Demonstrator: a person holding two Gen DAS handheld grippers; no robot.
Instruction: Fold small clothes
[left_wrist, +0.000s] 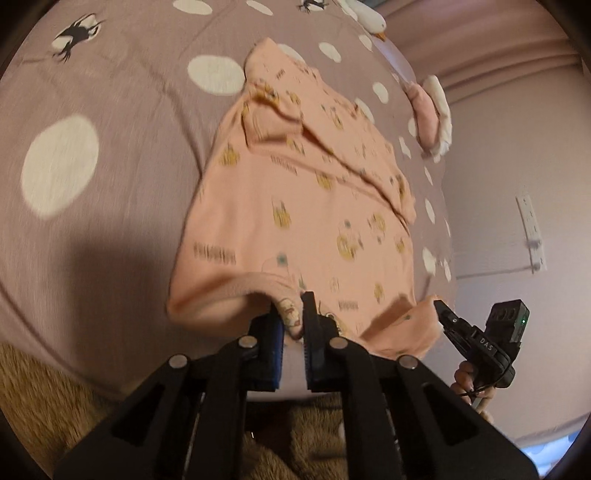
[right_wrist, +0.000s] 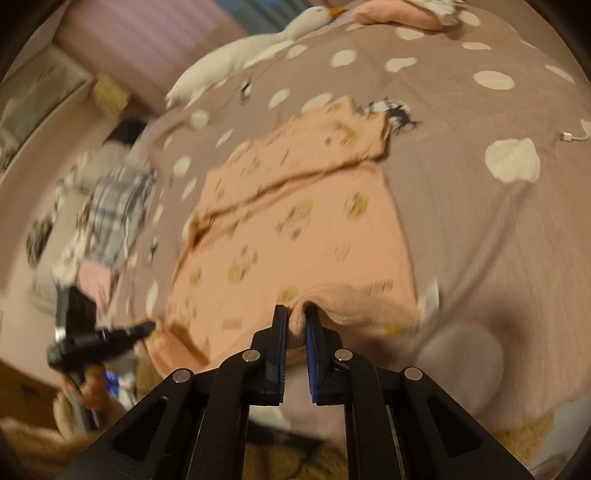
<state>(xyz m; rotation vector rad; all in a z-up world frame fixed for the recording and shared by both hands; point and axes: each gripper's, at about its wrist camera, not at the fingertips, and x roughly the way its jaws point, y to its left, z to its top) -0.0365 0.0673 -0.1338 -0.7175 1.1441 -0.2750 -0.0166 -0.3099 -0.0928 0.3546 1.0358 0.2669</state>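
A small peach garment (left_wrist: 295, 206) with yellow prints lies spread on the mauve dotted bedspread (left_wrist: 110, 155), its sleeves folded across the upper part. My left gripper (left_wrist: 293, 314) is shut on the garment's near hem at its left corner. My right gripper (right_wrist: 296, 317) is shut on the near hem at the other corner of the garment (right_wrist: 295, 221). Each gripper shows in the other's view: the right one (left_wrist: 443, 310) at the hem's right end, the left one (right_wrist: 147, 326) at the left end. The hem is lifted slightly off the bed.
A white goose plush (right_wrist: 258, 40) lies at the far side of the bed, near a pink-and-white pillow (left_wrist: 432, 110). A white cable (right_wrist: 572, 136) lies on the bedspread (right_wrist: 480, 206). Plaid clothes (right_wrist: 114, 210) lie off to the left. A brown fuzzy rug (left_wrist: 37, 398) lies below the bed edge.
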